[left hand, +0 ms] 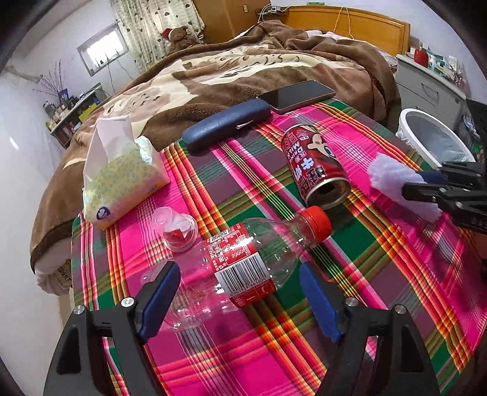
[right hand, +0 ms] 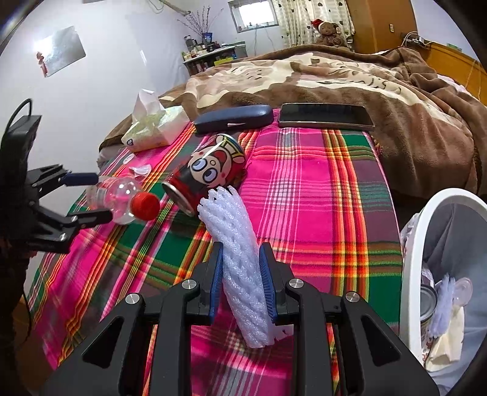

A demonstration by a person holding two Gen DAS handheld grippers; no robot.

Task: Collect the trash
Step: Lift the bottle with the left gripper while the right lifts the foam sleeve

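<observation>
The empty plastic bottle (left hand: 237,259) lies on its side on the plaid bench (left hand: 380,259), light, slick, easily dented; its labelled middle suits gripping. The left tool (left hand: 240,292) straddles it, spread. At two o'clock, the right tool (right hand: 242,280) pinches soft foam netting (right hand: 240,268).

Pale lilac walls (right hand: 106,85); small daylit window (right hand: 257,13). Heart-print curtain (left hand: 146,27), wooden headboard (left hand: 350,24), brown fleece-covered bed (left hand: 243,70), cluttered grey shelf (right hand: 213,56).

Both units alike: left gripper (left hand: 239,300) and right gripper (right hand: 242,275), black angular frames, blue ribbed pads, silver round screws.
</observation>
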